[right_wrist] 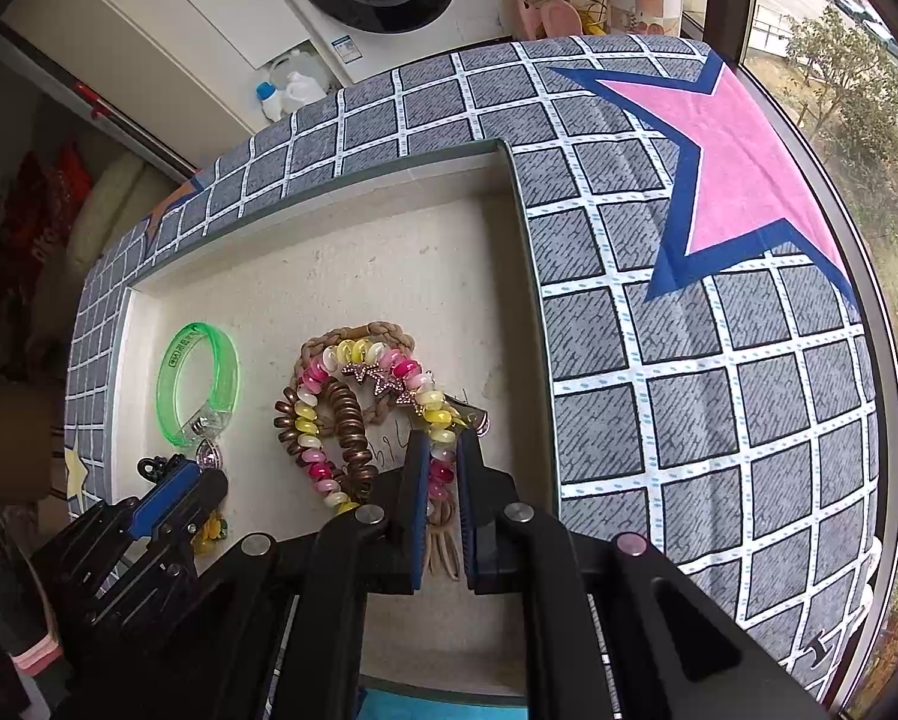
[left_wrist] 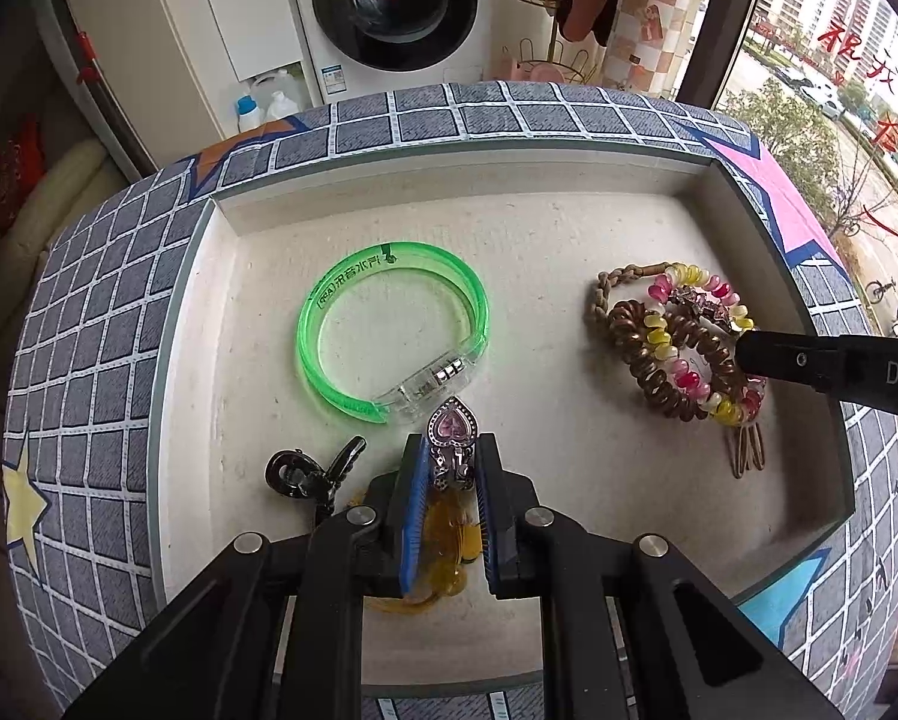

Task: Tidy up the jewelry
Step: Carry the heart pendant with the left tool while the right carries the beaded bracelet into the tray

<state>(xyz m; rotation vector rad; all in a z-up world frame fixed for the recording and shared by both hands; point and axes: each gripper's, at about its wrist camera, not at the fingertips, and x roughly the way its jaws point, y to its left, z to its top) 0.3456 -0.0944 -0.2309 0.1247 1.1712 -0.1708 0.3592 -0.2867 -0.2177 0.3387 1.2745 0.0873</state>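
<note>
Left fingers [left_wrist: 452, 463] clamp silver heart pendant [left_wrist: 452, 427], pink stone centred.

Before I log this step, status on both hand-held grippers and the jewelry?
Left hand-held gripper shut on heart pendant. Right hand-held gripper shut on beaded bracelet. Green bangle lies loose in tray. Nothing in the way.

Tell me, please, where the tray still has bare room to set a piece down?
The tray floor is bare along the far wall, and in the strip between the green bangle and the bead-and-coil pile. The near right corner also looks clear. It is crowded near the left claw, by the black clasp and heart pendant.
</note>
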